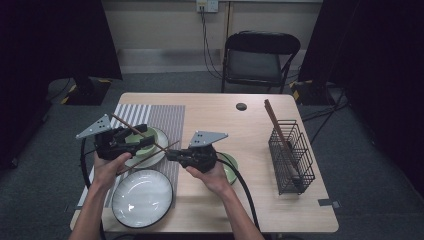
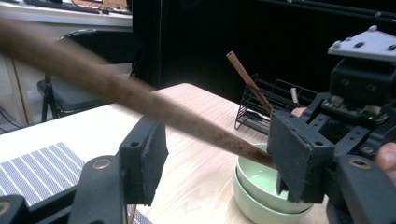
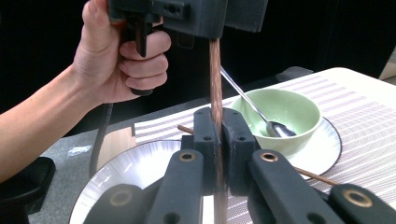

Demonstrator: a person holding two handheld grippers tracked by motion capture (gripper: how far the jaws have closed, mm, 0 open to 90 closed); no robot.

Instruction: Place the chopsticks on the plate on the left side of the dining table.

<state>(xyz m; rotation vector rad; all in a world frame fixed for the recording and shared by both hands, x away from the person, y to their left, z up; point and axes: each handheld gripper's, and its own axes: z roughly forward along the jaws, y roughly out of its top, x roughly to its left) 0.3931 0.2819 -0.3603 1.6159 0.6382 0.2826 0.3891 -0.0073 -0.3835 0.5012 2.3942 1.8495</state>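
A long brown chopstick (image 1: 137, 131) slants from the placemat side toward the table's middle. My right gripper (image 1: 170, 154) is shut on its near end, and in the right gripper view the jaws (image 3: 218, 135) clamp the stick (image 3: 215, 74) upright. My left gripper (image 1: 145, 140) stands open around the same stick. In the left gripper view the chopstick (image 2: 140, 100) passes between the jaws of my left gripper (image 2: 219, 149); it leans on the right pad and stays apart from the left pad.
A second chopstick (image 1: 150, 157) lies across a white plate (image 3: 322, 149) that holds a green bowl (image 3: 289, 116) with a spoon (image 3: 261, 116). A large plate (image 1: 142, 197) sits at the front. Stacked green bowls (image 2: 261, 186) and a wire basket (image 1: 292, 157) with chopsticks stand to the right.
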